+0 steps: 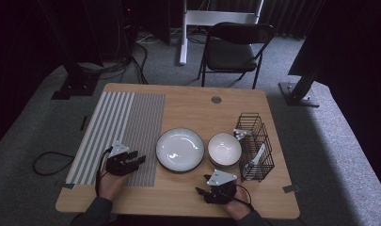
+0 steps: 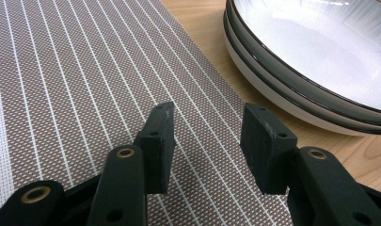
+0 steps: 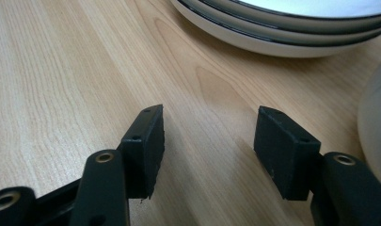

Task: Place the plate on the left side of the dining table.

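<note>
Waiting at the near edge of the table (image 1: 188, 101), both grippers empty; no dish handled yet.
Left gripper (image 1: 140, 159) rests over the striped mat (image 1: 127, 122), jaws spread, nothing between them; right gripper (image 1: 200, 190) sits on bare wood, jaws likewise spread. Counted: one stack of plates (image 1: 179, 149), three rims visible in the left gripper view; one stack of bowls (image 1: 224, 149), number unclear; one empty wire rack (image 1: 255, 146) just beside the bowls. All placing remains, by my judgement.
</note>
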Motion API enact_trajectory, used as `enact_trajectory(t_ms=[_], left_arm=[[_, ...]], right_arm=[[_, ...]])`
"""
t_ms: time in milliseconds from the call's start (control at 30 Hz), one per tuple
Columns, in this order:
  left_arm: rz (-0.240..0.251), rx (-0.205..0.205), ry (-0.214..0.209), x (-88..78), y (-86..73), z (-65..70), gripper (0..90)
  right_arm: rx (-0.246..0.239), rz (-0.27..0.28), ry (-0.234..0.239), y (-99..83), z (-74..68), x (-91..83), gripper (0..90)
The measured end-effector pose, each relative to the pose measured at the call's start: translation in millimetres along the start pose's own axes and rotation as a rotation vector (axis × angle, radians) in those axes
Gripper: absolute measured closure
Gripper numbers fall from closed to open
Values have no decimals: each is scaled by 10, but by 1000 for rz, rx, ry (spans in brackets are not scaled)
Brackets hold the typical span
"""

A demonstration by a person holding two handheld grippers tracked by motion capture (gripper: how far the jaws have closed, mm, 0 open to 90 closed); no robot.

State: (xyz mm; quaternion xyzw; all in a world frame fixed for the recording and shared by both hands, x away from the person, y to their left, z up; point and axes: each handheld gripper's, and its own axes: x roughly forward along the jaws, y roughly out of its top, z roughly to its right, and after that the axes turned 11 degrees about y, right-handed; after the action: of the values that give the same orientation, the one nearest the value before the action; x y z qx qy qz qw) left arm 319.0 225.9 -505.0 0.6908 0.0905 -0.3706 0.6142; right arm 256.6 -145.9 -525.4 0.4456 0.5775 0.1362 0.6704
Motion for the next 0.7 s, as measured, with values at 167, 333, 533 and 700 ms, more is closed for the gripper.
enact_trajectory(t_ms=[167,333,533,700], left_arm=[[4,-2,-3,-12,14,-4,561],[12,3,-12,-24,66,0,562],[27,17,-27,-30,170,32,568],[39,35,-38,-10,288,81,580]], right_arm=[[20,0,22,0,19,0,424],[30,-1,32,-1,23,0,435],[-8,7,-3,9,-43,2,543],[-17,42,-46,94,-71,-44,604]])
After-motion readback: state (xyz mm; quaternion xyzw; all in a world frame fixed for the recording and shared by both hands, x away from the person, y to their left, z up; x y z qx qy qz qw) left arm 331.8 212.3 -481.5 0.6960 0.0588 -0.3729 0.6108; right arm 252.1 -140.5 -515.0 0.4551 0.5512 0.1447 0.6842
